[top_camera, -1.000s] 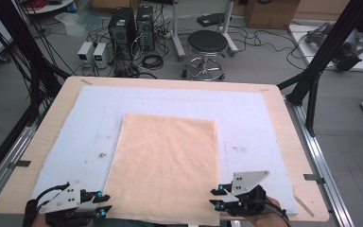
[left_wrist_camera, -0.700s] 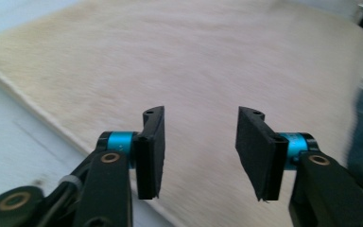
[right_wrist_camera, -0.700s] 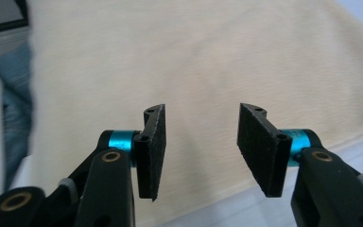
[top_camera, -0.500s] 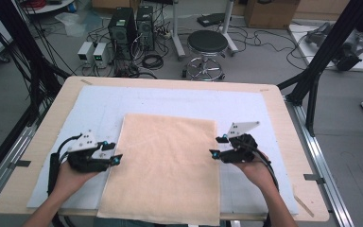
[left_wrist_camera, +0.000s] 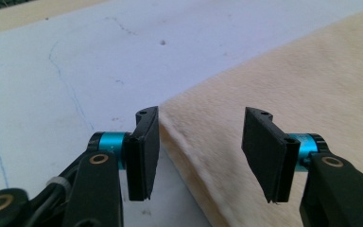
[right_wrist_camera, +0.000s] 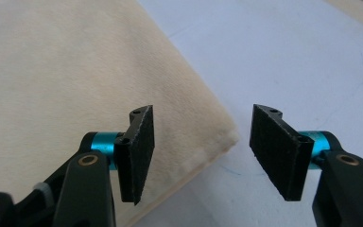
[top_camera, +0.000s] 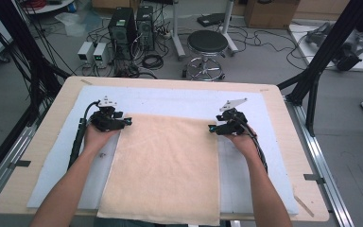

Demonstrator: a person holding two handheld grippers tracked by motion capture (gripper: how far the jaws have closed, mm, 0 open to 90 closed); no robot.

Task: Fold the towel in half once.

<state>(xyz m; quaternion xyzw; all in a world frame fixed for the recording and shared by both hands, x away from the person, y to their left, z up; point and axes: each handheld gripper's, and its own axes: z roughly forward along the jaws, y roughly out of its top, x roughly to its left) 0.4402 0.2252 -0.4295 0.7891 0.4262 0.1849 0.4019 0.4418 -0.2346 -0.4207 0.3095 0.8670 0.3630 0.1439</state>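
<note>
From above, both hands had advanced up the table within a second, the left gripper (top_camera: 128,121) and right gripper (top_camera: 211,127) reaching the far corners of the beige towel (top_camera: 168,165) lying flat on the white mat (top_camera: 179,100). The left gripper view showed jaws parted astride the towel's corner (left_wrist_camera: 170,111) at 12 o'clock. The right gripper view showed jaws likewise released, the corner (right_wrist_camera: 229,137) between them, probably untouched; a grasp seemed next.

Beyond the wooden table (top_camera: 56,101), a black stool (top_camera: 207,42) and computer towers (top_camera: 132,23) stand on grey, cable-strewn floor (top_camera: 264,61).
</note>
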